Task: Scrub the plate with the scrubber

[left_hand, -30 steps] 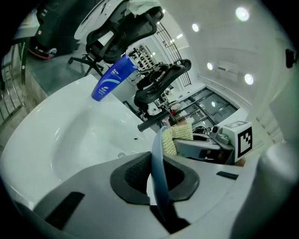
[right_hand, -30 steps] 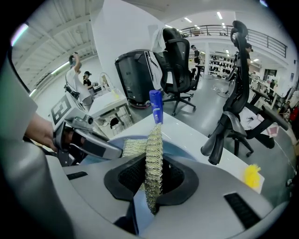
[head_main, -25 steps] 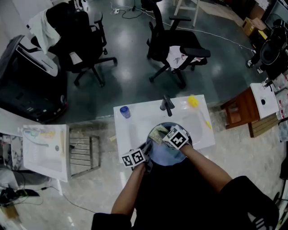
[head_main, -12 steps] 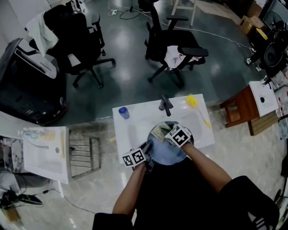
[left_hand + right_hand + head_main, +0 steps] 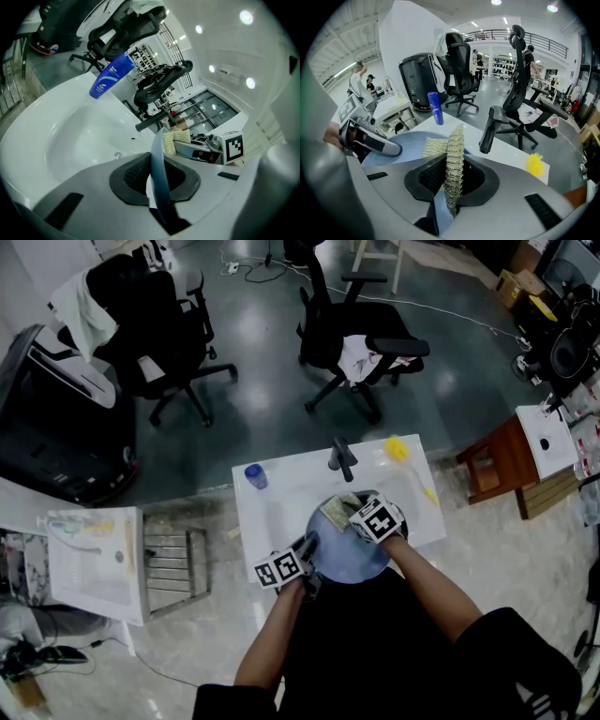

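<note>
A blue plate [image 5: 349, 557] hangs over the white sink [image 5: 281, 498] in the head view. My left gripper [image 5: 305, 559] is shut on the plate's left rim, and the left gripper view shows the plate [image 5: 158, 180] edge-on between the jaws. My right gripper [image 5: 361, 512] is shut on a yellow-green mesh scrubber [image 5: 335, 512] that rests on the plate's far side. In the right gripper view the scrubber [image 5: 453, 168] stands clamped between the jaws over the plate [image 5: 401, 140].
A black faucet [image 5: 344, 459] stands at the sink's back, with a blue bottle [image 5: 254, 475] to its left and a yellow object [image 5: 399, 449] to its right. Two black office chairs [image 5: 352, 329] stand beyond the sink. A wooden stool [image 5: 497, 470] sits at the right.
My right gripper has slid the scrubber a little to the right across the plate's far side. My left gripper and the plate have stayed put.
</note>
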### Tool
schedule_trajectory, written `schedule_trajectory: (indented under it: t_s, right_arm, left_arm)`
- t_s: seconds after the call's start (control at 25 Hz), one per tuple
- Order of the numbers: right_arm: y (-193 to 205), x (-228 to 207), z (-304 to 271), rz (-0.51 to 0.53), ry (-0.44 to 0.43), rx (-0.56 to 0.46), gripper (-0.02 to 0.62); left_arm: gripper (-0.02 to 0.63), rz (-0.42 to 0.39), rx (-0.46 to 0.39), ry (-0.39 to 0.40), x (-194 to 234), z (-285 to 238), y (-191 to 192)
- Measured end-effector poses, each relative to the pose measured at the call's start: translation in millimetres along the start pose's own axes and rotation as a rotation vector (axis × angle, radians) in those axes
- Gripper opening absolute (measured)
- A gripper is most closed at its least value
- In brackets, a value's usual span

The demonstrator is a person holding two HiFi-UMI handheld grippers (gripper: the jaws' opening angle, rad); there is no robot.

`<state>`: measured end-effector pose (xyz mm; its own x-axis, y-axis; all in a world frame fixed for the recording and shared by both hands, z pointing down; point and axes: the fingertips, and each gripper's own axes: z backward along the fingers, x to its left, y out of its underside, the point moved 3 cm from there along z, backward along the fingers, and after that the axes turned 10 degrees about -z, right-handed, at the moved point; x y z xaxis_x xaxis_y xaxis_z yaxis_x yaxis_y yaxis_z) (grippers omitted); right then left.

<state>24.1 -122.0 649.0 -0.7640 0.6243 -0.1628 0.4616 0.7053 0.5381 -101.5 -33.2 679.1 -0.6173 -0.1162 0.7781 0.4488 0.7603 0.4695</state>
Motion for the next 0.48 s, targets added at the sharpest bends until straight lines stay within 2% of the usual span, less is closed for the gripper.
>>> schedule_trajectory:
  t_s: [0.48]
  right_arm:
    - [2.8, -31.6, 13.6, -0.018, 0.042, 0.022, 0.06]
  left_arm:
    - [0.036, 0.002, -0.012, -0.006, -2.2, -1.7, -3.4]
